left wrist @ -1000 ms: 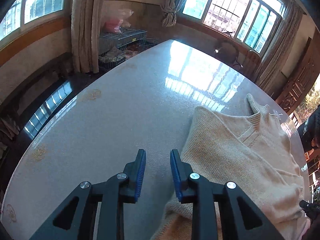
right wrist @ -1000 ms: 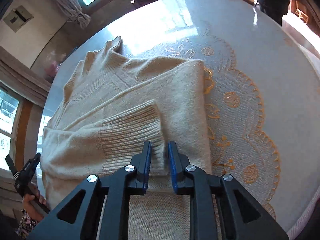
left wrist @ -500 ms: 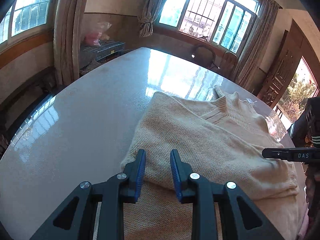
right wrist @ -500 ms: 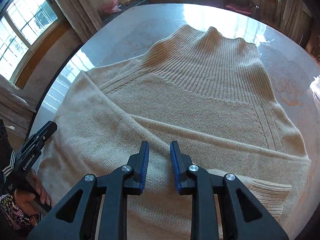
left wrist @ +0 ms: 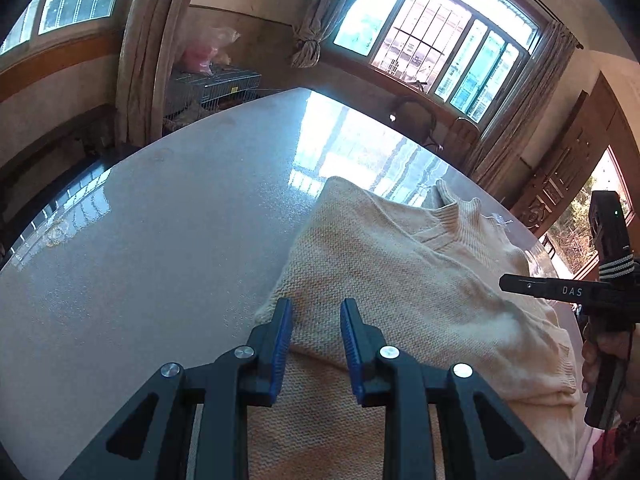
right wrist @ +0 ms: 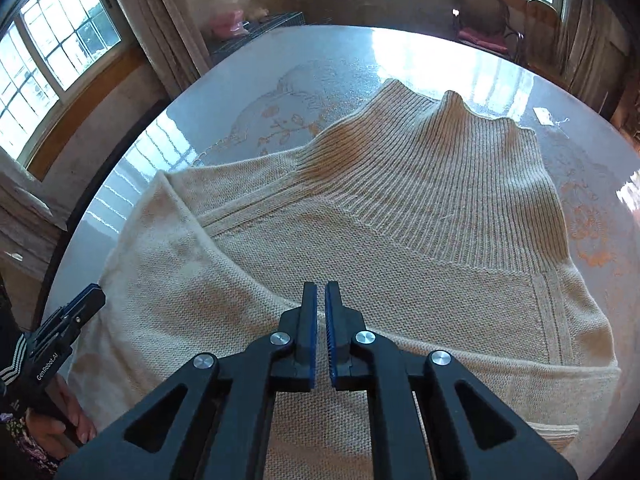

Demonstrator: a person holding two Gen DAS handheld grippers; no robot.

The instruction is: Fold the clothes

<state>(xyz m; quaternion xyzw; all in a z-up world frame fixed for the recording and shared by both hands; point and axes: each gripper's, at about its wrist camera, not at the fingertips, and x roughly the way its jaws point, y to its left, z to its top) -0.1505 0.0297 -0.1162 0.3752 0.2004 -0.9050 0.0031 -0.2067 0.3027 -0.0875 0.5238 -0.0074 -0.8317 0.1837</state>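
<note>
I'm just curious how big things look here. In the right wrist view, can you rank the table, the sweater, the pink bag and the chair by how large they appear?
1. Table, fills most of the view.
2. Sweater, lying on it.
3. Chair and pink bag: both look small and far off, so their order is unsure.

Left tongs (left wrist: 315, 346): black angular arms, blue ribbed pads, silver round screws; white "GenRobot.AI" lettering on body. Right tongs (right wrist: 321, 332): same build; white "DAS" lettering. Dark cuffs with grey-white stripes; floral-patterned sleeve (right wrist: 18, 438).
</note>
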